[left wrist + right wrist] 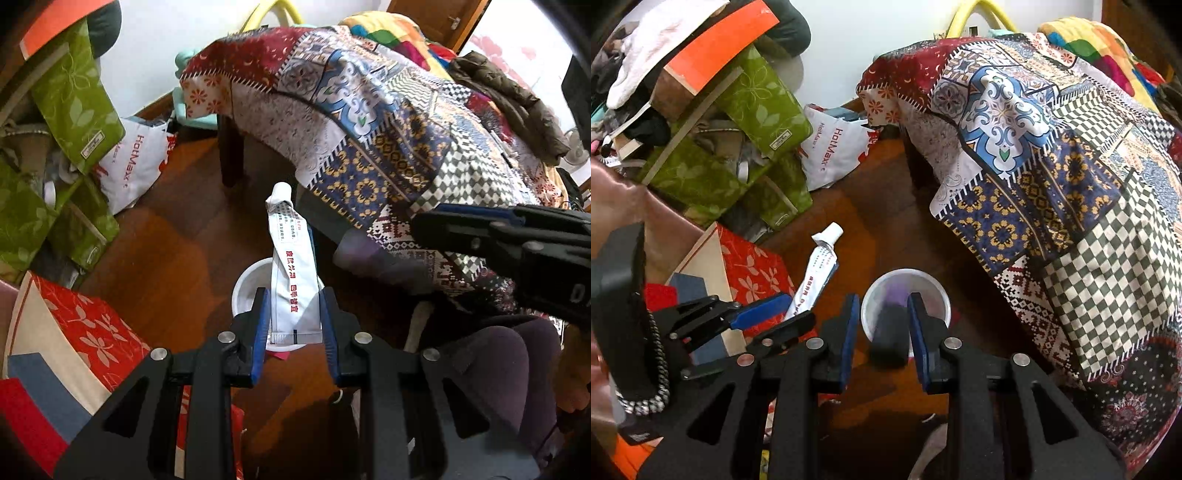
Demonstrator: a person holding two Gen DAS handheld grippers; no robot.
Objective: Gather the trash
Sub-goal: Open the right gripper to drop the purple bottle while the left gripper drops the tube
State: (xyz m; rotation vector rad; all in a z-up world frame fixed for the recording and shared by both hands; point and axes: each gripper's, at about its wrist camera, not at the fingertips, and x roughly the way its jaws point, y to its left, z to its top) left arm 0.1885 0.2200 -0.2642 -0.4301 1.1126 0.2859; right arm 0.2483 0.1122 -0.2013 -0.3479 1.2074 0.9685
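While both grippers hang over the floor, each grips a piece of trash.

The tube (291, 273) stands clamped in the left gripper (293, 314) above a white cup (905, 299) — the right gripper (882, 321) clenches a dark, blurred lump (889, 332) over that cup, near the quilt (1052, 166).

Two steep downward views (shared cup (251, 284))

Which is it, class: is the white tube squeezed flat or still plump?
Squeezed flat. The white tube, clamped in the left gripper, looks thin, creased and bent near its cap.
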